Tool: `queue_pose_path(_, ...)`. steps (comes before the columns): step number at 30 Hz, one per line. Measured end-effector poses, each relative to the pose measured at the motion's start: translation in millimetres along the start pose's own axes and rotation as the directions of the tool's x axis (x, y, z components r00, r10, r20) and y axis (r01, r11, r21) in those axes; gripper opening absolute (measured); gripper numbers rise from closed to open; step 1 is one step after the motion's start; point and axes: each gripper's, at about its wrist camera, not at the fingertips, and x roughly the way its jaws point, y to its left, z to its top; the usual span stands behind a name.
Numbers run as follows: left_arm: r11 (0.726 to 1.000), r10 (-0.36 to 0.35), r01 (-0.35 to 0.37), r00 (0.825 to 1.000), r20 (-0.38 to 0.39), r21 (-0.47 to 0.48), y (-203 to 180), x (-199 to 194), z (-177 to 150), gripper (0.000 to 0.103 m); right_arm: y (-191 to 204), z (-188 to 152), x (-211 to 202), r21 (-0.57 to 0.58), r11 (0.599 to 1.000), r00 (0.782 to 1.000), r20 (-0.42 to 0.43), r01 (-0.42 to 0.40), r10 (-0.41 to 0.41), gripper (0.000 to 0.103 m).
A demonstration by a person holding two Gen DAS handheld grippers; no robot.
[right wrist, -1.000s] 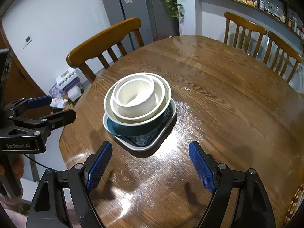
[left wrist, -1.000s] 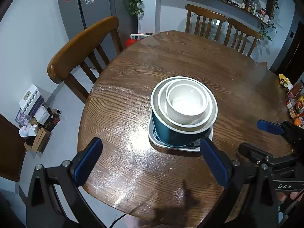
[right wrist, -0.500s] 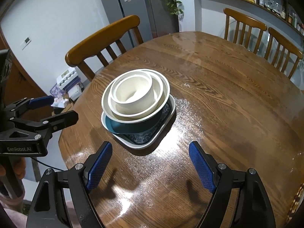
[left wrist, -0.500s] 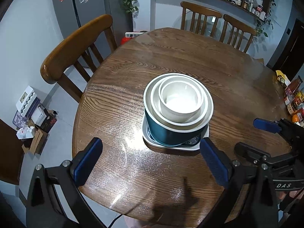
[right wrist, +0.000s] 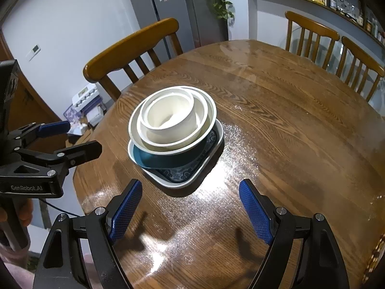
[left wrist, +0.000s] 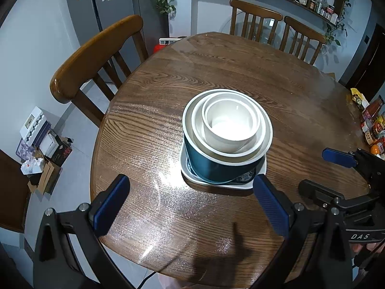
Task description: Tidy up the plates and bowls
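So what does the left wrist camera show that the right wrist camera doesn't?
Only the left wrist view shows the snack packets and jars beyond the table's right edge, and the right gripper from the side.

Only the right wrist view shows the left gripper from the side, with a hand on its handle.

Both show the nested bowls stacked on the patterned plate on the round wooden table, wooden chairs around it, and both grippers open and empty.

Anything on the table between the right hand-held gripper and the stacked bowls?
Nothing: bare wooden table separates the right hand-held gripper from the stacked bowls, per right wrist view.
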Motion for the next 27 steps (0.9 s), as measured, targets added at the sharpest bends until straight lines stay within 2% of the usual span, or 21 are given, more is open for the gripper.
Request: queue_pose_path(27, 1.000, 0.030, -0.030, 1.000, 0.003, 0.007, -0.1, -3.0, -0.9, 0.102, 1.1, 0.9, 2.6, -0.008, 1.000, 1.000, 0.008, -0.020, 0.020, 0.083)
